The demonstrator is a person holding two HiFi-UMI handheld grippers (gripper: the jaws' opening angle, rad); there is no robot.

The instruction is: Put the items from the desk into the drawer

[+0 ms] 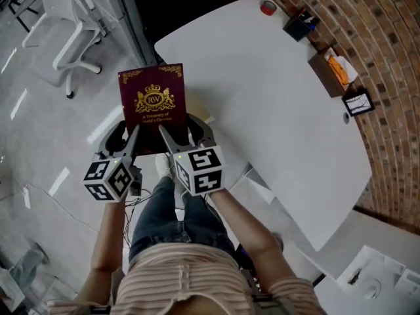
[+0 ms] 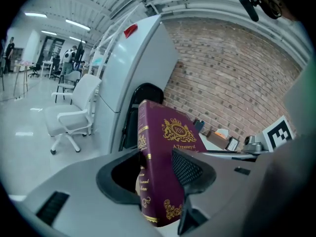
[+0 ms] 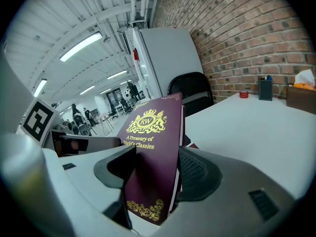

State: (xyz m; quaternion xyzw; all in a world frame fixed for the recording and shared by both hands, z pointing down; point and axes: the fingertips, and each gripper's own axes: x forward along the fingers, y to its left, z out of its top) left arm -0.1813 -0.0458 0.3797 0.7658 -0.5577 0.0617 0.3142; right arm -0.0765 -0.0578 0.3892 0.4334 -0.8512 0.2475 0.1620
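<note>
Left gripper (image 2: 158, 181): jaws clamped on the spine side of a maroon hardback book (image 2: 165, 167), one pad on each cover. Right gripper (image 3: 153, 177): jaws likewise closed on the same book, at its page-edge side; gold crest and title on the front cover face up. Both grips sit at the book's near end.

Book is held flat, in the air, just off the desk's near edge and above the person's knees. It is not resting on the white desk (image 1: 262, 110).

Progress, as judged: book is off the desk but not stowed, so this item is mid-transfer. Left along the far edge by the brick wall:
- a small red round item (image 1: 268, 7)
- a black pen holder (image 1: 300, 25)
- a brown tissue box (image 1: 331, 71)
- a small framed display (image 1: 358, 102)

That is most of the job.

Hard to make out: no drawer is identifiable in any view; the book and grippers cover what lies directly below them. What the red item is cannot be told. A tiny object near the display is too small to name.
</note>
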